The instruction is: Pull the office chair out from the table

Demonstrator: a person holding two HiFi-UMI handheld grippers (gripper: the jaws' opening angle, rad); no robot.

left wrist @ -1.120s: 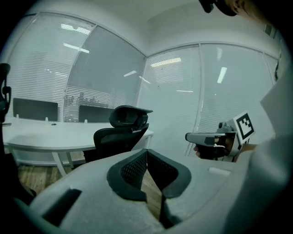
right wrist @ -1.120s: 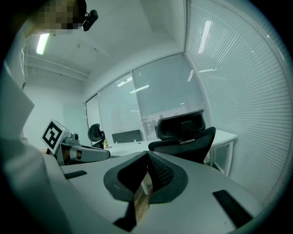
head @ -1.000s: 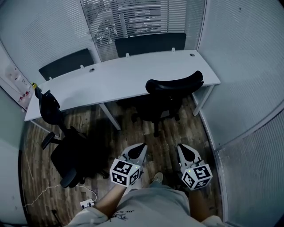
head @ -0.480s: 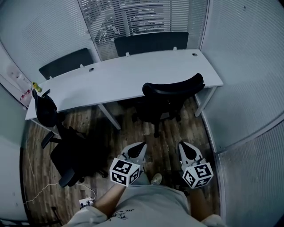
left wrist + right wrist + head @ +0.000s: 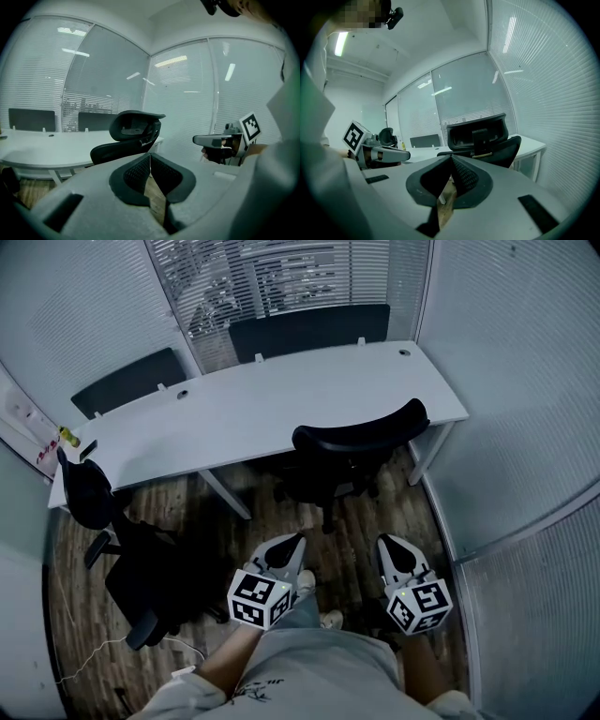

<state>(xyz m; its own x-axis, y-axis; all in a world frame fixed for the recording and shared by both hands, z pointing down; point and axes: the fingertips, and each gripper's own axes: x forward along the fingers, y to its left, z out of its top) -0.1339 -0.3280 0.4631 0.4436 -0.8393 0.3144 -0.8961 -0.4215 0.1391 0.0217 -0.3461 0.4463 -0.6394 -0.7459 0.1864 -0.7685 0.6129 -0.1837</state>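
Office chair (image 5: 354, 448) stands tucked at table (image 5: 253, 407). Left gripper (image 5: 292, 541) & right gripper (image 5: 388, 543) are well apart from table, jaws pressed together, empty. Prob. rolls easy but may swivel: take stiff backrest rim.

Wood-plank floor (image 5: 356, 545) carries the white table (image 5: 262, 409), the office chair (image 5: 352, 456), a second chair (image 5: 136, 563) and a cable (image 5: 94, 658).

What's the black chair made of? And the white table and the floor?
Office chair: probably matt black plastic with a mesh back; a fine weave shows. Table: smooth white top, likely laminate; even, no grain. Floor: brown planks with grain; wood or a wood-look covering, can't tell.
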